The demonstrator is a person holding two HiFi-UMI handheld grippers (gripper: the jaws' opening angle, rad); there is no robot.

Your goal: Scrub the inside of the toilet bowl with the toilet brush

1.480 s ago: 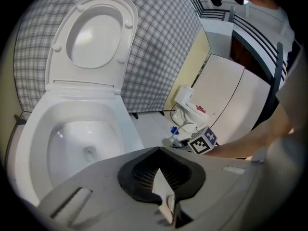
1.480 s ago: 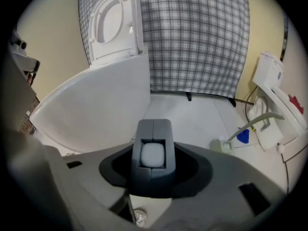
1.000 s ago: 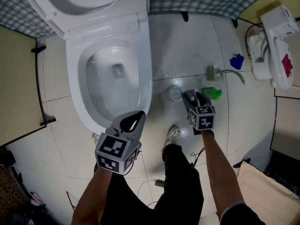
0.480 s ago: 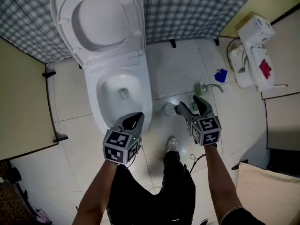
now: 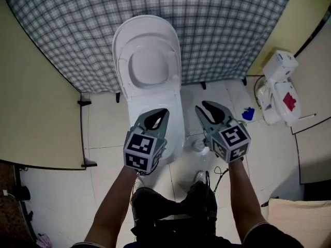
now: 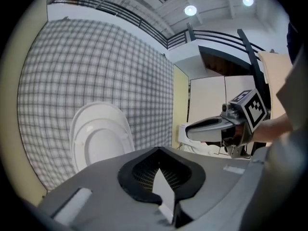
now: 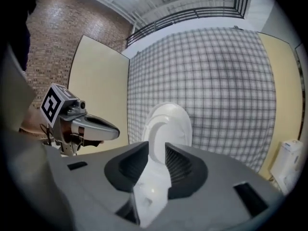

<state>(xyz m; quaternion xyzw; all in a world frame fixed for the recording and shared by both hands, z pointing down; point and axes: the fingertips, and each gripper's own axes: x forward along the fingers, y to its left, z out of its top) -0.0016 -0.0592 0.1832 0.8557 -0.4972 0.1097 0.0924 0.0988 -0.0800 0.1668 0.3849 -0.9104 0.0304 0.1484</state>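
The white toilet stands against the checked wall with its lid (image 5: pixel 147 61) up; its bowl rim (image 5: pixel 176 130) shows only beside my left gripper, and the inside is hidden. My left gripper (image 5: pixel 164 110) hangs over the bowl's front, shut and empty (image 6: pixel 158 149). My right gripper (image 5: pixel 202 105) is held high to the right of the toilet. Its jaws are closing, with a narrow gap and nothing between them (image 7: pixel 155 146); the lid (image 7: pixel 168 124) shows through the gap. On the floor under the right gripper is the small round top of the toilet brush (image 5: pixel 199 145), partly hidden.
A white appliance with a red mark (image 5: pixel 279 89) stands at the right wall, a small blue thing (image 5: pixel 248 113) on the floor beside it. A yellow partition (image 5: pixel 41 112) closes the left side. The person's shoe (image 5: pixel 199 177) is on the tiles below the grippers.
The view has pulled back and up. Both grippers have risen from near the floor. The right gripper has left the brush, and its wide-open jaws have narrowed, empty.
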